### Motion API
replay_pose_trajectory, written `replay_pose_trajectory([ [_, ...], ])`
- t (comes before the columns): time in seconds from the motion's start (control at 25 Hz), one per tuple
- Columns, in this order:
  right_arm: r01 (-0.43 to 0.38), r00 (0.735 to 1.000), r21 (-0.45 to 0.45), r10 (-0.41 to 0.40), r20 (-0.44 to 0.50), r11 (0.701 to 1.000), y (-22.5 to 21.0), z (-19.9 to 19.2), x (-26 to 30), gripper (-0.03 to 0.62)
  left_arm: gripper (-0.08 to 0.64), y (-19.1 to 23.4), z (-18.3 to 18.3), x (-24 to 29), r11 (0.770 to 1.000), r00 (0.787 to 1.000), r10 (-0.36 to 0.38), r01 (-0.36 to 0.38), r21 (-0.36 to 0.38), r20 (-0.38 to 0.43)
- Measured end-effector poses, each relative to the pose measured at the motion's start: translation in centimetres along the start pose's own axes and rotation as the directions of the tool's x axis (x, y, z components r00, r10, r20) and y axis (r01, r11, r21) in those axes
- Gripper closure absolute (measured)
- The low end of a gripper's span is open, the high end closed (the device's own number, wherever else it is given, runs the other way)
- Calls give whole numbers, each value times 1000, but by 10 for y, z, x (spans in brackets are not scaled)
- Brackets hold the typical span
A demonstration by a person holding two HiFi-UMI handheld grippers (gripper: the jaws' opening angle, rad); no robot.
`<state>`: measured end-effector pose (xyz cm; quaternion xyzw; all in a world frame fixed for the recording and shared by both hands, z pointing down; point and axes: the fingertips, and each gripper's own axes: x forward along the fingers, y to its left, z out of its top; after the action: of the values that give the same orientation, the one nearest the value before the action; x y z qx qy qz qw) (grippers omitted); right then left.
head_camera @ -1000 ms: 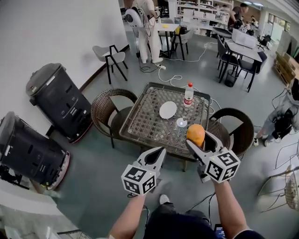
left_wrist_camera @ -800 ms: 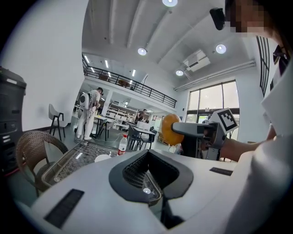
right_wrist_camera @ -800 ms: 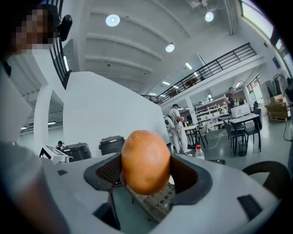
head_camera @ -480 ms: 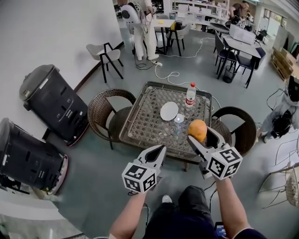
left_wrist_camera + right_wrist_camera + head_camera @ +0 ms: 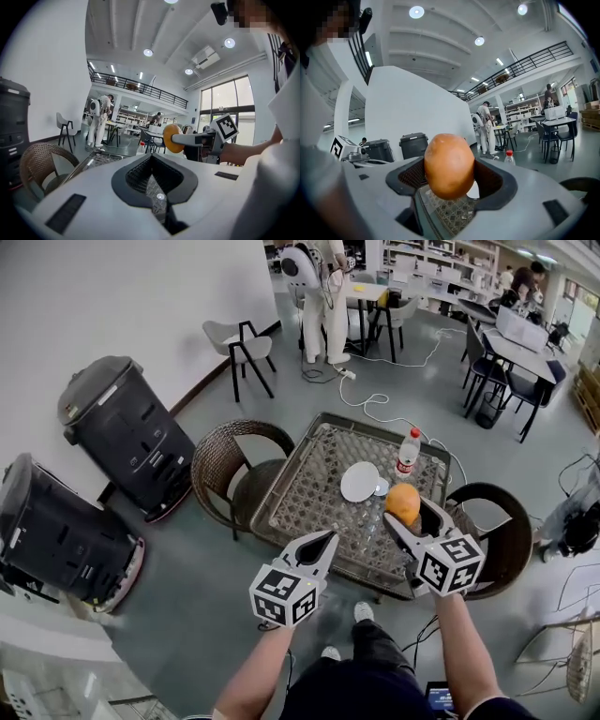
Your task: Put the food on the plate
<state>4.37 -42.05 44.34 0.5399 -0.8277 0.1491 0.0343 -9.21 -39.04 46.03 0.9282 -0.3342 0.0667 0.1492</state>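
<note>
A round orange food (image 5: 403,502) sits between the jaws of my right gripper (image 5: 410,514), which is shut on it above the near right part of the glass-topped table (image 5: 309,488). In the right gripper view the food (image 5: 449,164) fills the gap of the right gripper (image 5: 449,174). The white plate (image 5: 360,481) lies on the table just beyond and left of the food, with nothing on it. My left gripper (image 5: 329,538) hovers over the table's near edge, shut and holding nothing. From the left gripper (image 5: 151,159) I see the food (image 5: 169,138) off to the right.
A water bottle with a red cap (image 5: 406,454) stands at the table's far right, and a small clear lid (image 5: 382,487) lies beside the plate. Wicker chairs (image 5: 225,460) (image 5: 487,521) flank the table. Two black bins (image 5: 122,432) stand left. Cables cross the floor behind.
The right gripper has carried the food forward, closer to the plate. The left gripper stays shut alongside. The view has shifted toward the table.
</note>
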Motion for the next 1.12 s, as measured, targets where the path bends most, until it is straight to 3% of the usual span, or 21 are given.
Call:
replay_pose_trajectory([
  [0.6, -108, 989, 24, 110, -100, 994, -88, -9, 116, 258, 552, 52, 2, 95, 994, 993, 111, -111, -10, -49],
  [0.84, -122, 973, 28, 125, -191, 992, -113, -42, 155, 258, 552, 66, -10, 120, 990, 988, 137, -139, -22, -76],
  [1.12, -147, 930, -18, 132, -343, 989, -137, -97, 204, 258, 552, 82, -42, 142, 981, 978, 170, -180, -71, -123],
])
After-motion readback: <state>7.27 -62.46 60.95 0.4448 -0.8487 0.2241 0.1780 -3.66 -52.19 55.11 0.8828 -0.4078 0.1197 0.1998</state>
